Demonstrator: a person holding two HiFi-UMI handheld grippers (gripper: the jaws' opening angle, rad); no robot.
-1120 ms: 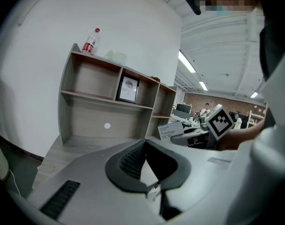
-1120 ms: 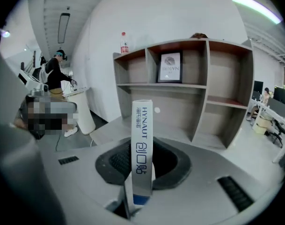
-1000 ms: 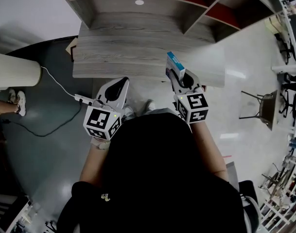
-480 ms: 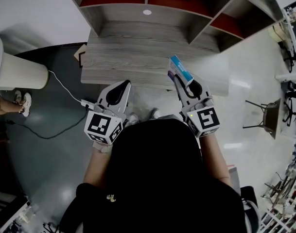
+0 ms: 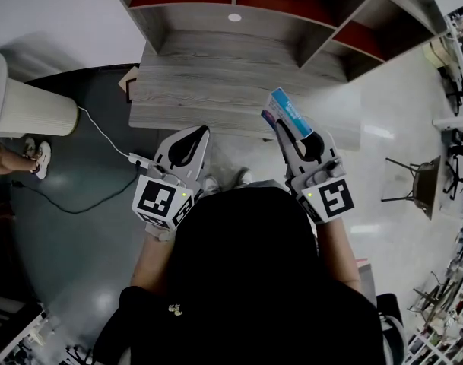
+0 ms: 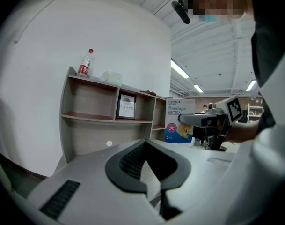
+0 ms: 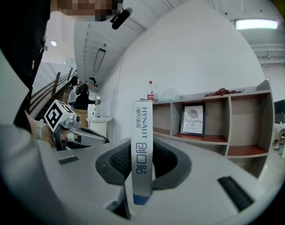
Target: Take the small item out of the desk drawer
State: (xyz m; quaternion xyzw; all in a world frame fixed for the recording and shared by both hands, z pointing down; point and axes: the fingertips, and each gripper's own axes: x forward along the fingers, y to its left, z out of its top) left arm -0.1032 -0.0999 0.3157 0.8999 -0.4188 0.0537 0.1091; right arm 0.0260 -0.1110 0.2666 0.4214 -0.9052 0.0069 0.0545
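My right gripper (image 5: 286,125) is shut on a small white and blue bandage box (image 5: 287,112) and holds it on edge above the front edge of the grey wooden desk (image 5: 216,90). In the right gripper view the box (image 7: 142,149) stands upright between the two dark pads. My left gripper (image 5: 191,133) hangs to the left of it near the desk's front edge, shut and with nothing in it; in the left gripper view its jaw tips (image 6: 144,142) meet. From there the box (image 6: 179,120) shows in the right gripper (image 6: 205,121). No drawer is in sight.
A shelf unit (image 5: 307,21) with red-brown boards and a framed picture (image 6: 127,106) stands on the desk's back; a bottle (image 6: 84,63) is on top. On the floor: a white ribbed cylinder (image 5: 26,105) at left, a power strip with cable (image 5: 136,159), a chair (image 5: 413,181) at right.
The head view has tilted, so more of the shelves shows. The right gripper with the box has drifted a little to the right. The left gripper has kept its pose.
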